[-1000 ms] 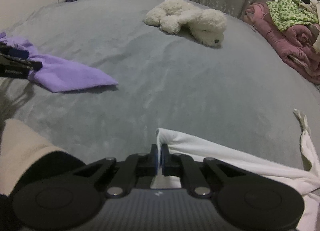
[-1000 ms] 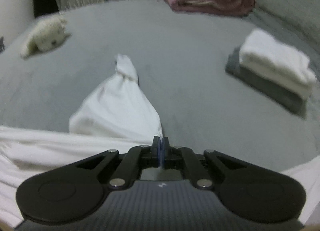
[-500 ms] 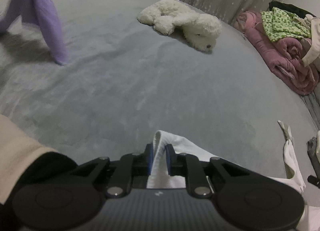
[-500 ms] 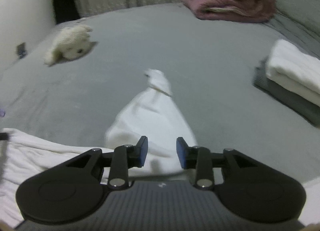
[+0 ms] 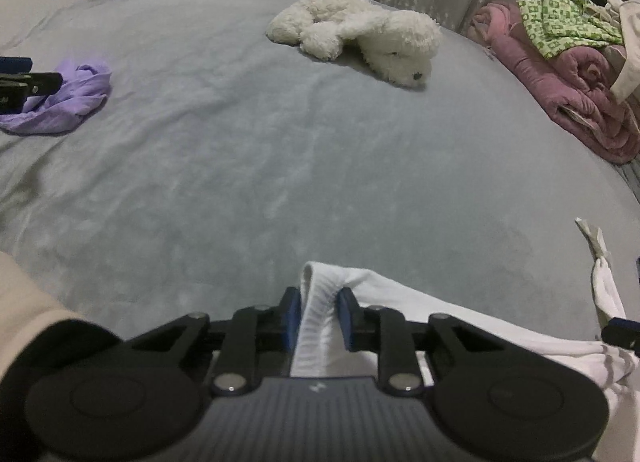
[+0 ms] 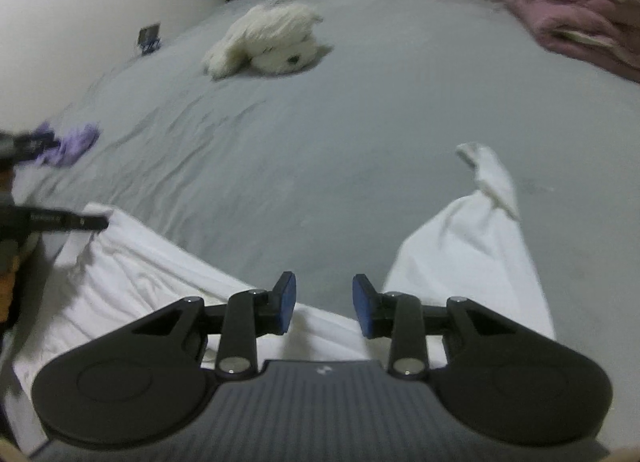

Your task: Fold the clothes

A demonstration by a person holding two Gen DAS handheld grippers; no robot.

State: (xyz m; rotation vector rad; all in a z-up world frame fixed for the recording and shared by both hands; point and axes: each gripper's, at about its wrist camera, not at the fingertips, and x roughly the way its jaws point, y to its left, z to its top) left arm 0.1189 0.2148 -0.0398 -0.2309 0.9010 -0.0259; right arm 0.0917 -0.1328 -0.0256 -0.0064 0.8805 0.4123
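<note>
Spreading wide, both hand-held grippers: left [image 5: 318, 314] astride white garment [image 5: 320, 326] edge, right [image 6: 324, 304] empty, blurred.

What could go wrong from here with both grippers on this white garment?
The left gripper stands open with the ribbed hem of the white garment between its fingers; moving off may drag it. The right gripper is open and empty above it. The knotted end may bulk the fold.
</note>
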